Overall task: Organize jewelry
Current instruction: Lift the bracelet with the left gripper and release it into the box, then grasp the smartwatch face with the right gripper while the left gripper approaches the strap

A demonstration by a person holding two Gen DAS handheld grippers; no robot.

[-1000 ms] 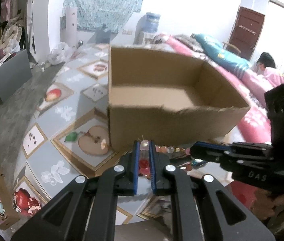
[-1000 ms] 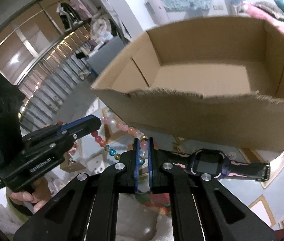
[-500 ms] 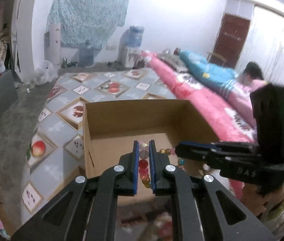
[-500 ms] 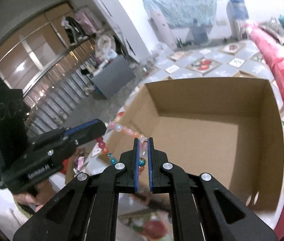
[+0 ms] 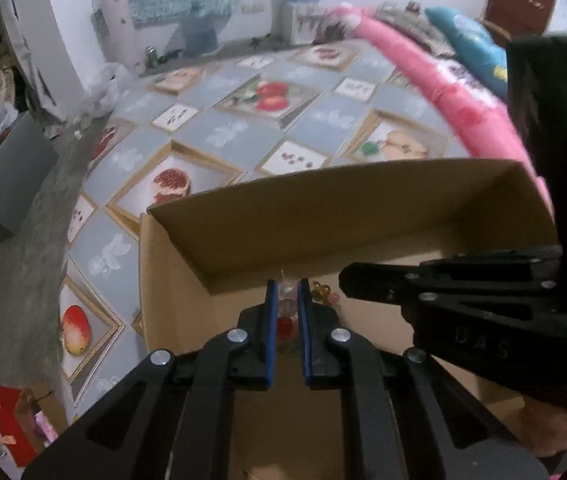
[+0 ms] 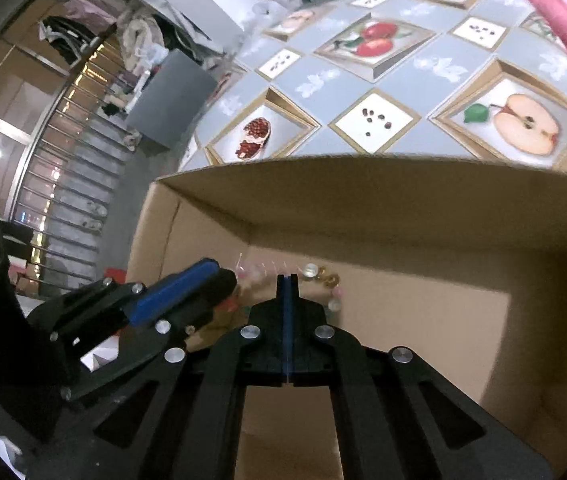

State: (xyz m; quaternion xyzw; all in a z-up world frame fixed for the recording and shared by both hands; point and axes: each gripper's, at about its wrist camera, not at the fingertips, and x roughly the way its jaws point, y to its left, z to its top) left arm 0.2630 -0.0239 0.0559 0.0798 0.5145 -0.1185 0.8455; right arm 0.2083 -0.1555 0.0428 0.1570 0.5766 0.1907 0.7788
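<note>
The string of round glossy beads [image 5: 285, 322], red, clear and pale pink with small gold ones at one end, hung over the open brown cardboard box [image 5: 363, 216] in the lower centre of both views. In the left wrist view its long axis ran up the frame between the two blue-lined pads of the left gripper [image 5: 286, 292], then bent rightward toward the right gripper [image 5: 347, 280], which entered from the right edge. The left gripper pinched the beads, its pads held slightly apart by them. In the right wrist view the bead string [image 6: 323, 278] lay blurred across the frame, from the left gripper [image 6: 225, 278] at lower left past the tips of the right gripper [image 6: 286, 278]. The right gripper's jaws had just been closing and stood pressed flat together; the beads passed at their tips, and whether a thread was caught there could not be told. The box had matte corrugated walls with a plain floor. It stood on a smooth grey-blue mat printed with framed fruit pictures [image 6: 403, 60]. A pink quilted cover [image 5: 463, 108] curved along the upper right of the left view.
</note>
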